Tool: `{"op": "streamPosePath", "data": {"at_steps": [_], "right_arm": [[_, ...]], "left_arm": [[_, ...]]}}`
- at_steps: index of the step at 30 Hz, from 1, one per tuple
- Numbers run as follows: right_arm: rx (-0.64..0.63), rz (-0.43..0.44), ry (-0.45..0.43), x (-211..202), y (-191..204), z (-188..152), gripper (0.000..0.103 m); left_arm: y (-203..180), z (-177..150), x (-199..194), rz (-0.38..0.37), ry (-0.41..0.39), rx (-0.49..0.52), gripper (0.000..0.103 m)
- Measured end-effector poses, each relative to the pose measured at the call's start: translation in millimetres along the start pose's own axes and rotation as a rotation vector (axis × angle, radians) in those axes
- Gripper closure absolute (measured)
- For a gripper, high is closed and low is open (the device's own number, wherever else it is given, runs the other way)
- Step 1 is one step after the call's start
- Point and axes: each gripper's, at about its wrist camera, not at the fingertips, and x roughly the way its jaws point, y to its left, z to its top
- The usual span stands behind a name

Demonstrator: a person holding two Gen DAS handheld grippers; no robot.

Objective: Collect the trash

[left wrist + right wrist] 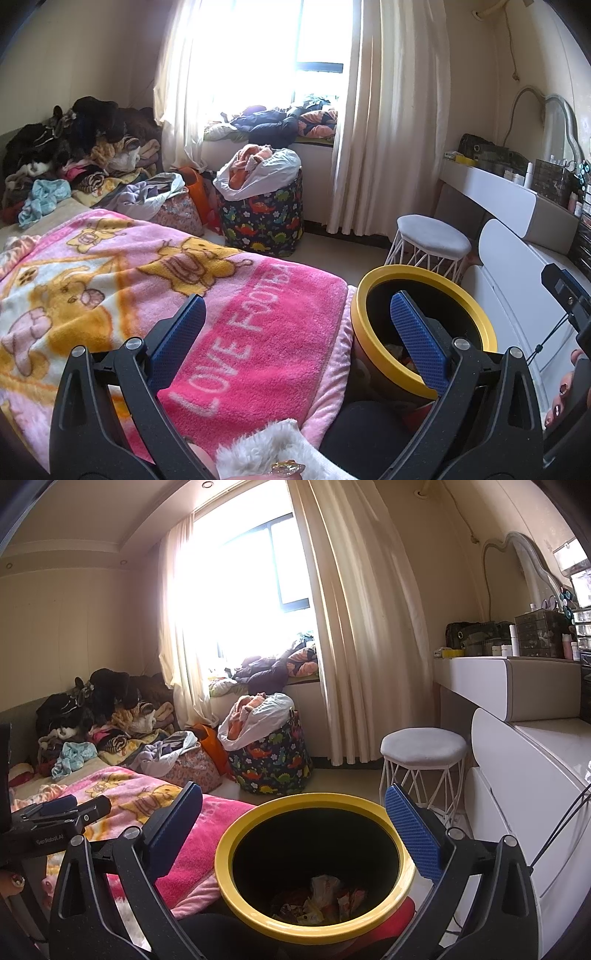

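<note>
- My right tool (293,825) hangs with its jaws spread wide and nothing between them, right above the mouth of the yellow-rimmed bin (236,834).
- My left tool (299,325) is likewise spread and empty, over the pink blanket (258,332) on the bed, with the bin just to its right.
- The trash (325,897) lies at the bottom of the bin: crumpled wrappers and paper, white and reddish. The bin's inside is dark, so I cannot tell exactly what the pieces are.
- The bin stands beside the bed's edge, near the white stool (423,749) and the dressing table (517,686).
- I judge this to be a pause between pieces: some litter is already in the bin and both tools are free.
- No loose litter is plainly in view. The heap of clothes (99,716) at the bed's far end and the dinosaur-print basket (273,757) look like laundry.
- The next move, I think, calls for turning a tool away from the bin to find another scrap, then closing on it gently, since wrappers crush and slip.
</note>
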Motion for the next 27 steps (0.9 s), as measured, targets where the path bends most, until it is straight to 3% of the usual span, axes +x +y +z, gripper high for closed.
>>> {"op": "streamPosePath", "data": {"at_steps": [21, 25, 27], "right_arm": [[0.028, -0.013, 0.009, 3, -5, 3, 0.006], [0.077, -0.059, 0.001, 2, -21, 15, 0.006], [0.107, -0.121, -0.014, 2, -41, 33, 0.007]], "left_arm": [[-15, 5, 17, 0.017, 0.013, 0.0, 0.011], [-37, 22, 31, -0.035, 0.009, 0.008, 0.011], [-51, 32, 39, -0.063, 0.014, 0.011, 0.011]]}}
